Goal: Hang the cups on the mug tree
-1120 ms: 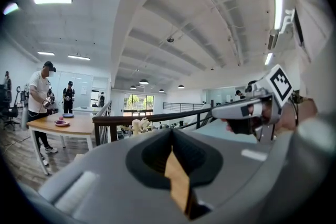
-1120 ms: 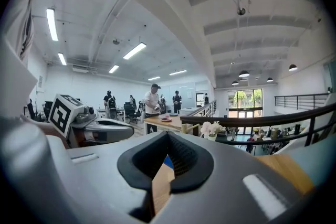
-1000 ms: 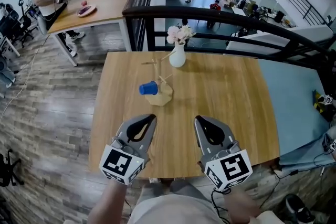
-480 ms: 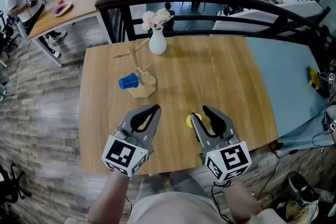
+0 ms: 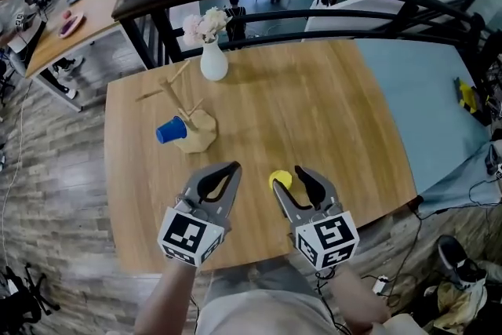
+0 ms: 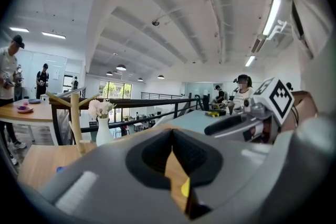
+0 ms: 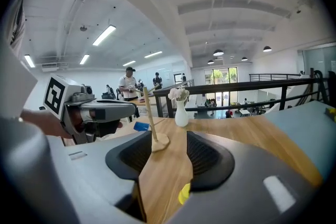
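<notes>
Pickup step: right gripper (image 5: 289, 183) jaws have just been opening, now wide, small yellow plastic cup (image 5: 279, 180) partly between the tips, ungripped, by near edge of wooden table (image 5: 329, 106); left gripper (image 5: 229, 171) closed on nothing; next clamp, carry to wooden mug tree (image 5: 199, 124) toward far-left corner.

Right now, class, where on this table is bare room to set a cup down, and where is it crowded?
Free: right half of the table, between vase and right edge. Crowded: back left, around vase, mug tree and blue cup.
</notes>
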The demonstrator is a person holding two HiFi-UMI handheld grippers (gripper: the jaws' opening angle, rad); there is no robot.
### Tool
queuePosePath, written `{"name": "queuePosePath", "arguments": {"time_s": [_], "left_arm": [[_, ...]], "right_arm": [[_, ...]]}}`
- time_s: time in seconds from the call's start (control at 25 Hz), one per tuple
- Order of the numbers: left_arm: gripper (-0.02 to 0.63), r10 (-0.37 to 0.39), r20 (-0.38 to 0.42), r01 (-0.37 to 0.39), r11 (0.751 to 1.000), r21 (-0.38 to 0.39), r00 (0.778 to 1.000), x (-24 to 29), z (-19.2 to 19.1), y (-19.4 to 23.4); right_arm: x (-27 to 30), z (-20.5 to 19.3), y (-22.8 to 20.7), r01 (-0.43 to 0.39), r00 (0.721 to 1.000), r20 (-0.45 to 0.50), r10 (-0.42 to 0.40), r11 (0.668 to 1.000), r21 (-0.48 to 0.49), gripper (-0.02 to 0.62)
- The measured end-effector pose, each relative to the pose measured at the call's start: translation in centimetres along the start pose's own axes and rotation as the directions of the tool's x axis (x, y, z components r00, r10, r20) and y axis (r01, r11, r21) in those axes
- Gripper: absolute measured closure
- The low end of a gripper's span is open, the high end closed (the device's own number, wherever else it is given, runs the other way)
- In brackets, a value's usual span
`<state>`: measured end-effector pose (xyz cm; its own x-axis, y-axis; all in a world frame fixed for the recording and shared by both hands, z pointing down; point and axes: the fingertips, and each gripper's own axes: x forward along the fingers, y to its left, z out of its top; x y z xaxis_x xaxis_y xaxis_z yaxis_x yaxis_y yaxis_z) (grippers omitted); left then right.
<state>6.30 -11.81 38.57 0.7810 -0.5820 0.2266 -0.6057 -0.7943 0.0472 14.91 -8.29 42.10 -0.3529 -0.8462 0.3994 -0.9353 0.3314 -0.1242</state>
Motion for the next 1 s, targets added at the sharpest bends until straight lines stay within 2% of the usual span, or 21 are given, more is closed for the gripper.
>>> {"name": "queuePosePath", "arguments": {"time_s": [0.4, 0.64, 1.0], "left_arm": [[0.604, -0.034, -0.071, 0.032, 0.999, -0.027, 0.997, 2.9, -5.1, -0.6], [0.604, -0.064, -0.131, 0.060, 0.998, -0.032, 0.989, 4.5, -9.0, 0.1], [0.603, -0.099, -0.166, 0.091, 0.994, -0.057, 0.981, 6.3, -13.5, -0.1]], "right_arm": [[3.3, -6.9, -2.1, 0.048, 0.991, -0.130, -0.041, 0.997, 0.056, 0.360], [6.1, -11.0, -3.7, 0.107, 0.972, -0.218, -0.088, 0.991, 0.079, 0.351], [7.8, -15.6, -5.3, 0.154, 0.953, -0.280, -0.115, 0.981, 0.121, 0.328]]}}
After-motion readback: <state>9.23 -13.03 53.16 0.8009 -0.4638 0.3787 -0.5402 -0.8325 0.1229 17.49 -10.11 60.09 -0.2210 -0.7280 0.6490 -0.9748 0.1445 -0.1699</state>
